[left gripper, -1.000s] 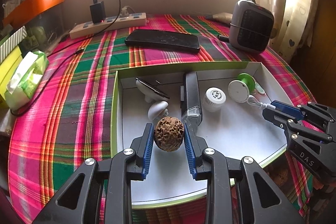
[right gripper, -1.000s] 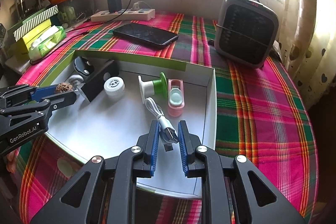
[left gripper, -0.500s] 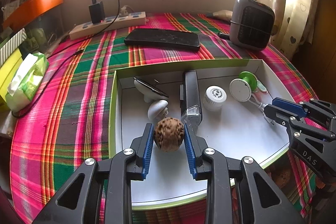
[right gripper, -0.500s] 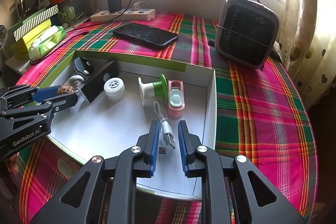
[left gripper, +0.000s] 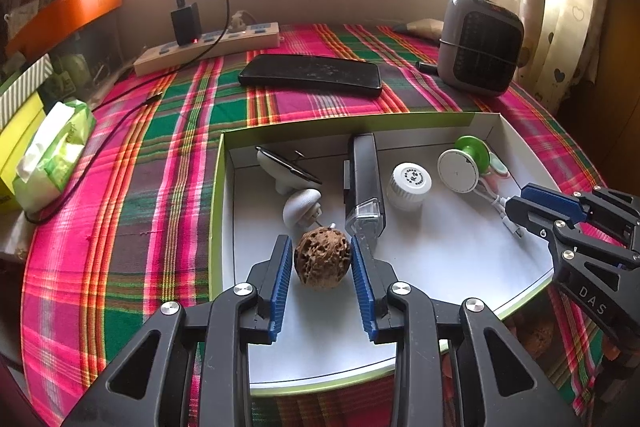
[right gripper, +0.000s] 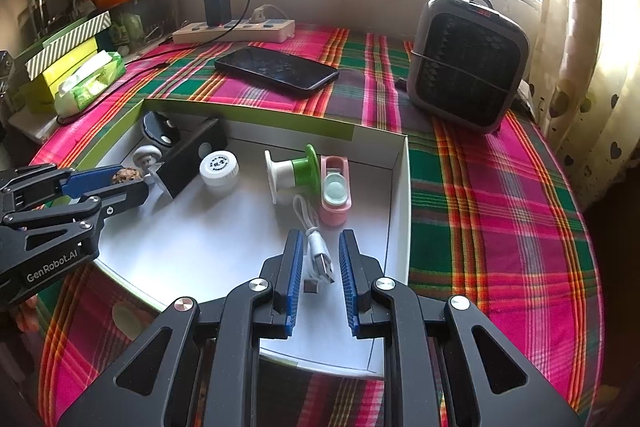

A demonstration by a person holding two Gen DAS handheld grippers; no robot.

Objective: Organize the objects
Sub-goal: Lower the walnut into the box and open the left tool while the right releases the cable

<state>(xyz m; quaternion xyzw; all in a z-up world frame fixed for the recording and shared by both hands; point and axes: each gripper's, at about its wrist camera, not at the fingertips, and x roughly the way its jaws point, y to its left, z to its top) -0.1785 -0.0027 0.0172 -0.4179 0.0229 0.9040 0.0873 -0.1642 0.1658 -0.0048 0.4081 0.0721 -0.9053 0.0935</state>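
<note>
In the left wrist view the left tongs (left gripper: 320, 267) are spreading, and the walnut (left gripper: 322, 259) sits between their pads on the floor of the box (left gripper: 224, 195), in its near left part, a thin gap showing on each side. The risk, as I judge it, is that the round nut rolls once freed, or that a pad drags it toward the black case (left gripper: 362, 183) and the small white knob (left gripper: 300, 205) just behind it. The walnut looks brown, deeply pitted and nearly spherical. In the right wrist view the right tongs (right gripper: 318, 271) stand apart around the metal plug of the white cable (right gripper: 316, 247), near the right wall of the box, touching neither side. Pulling back carelessly could snag the cable and tug the pink holder (right gripper: 334, 195) beside it.
</note>
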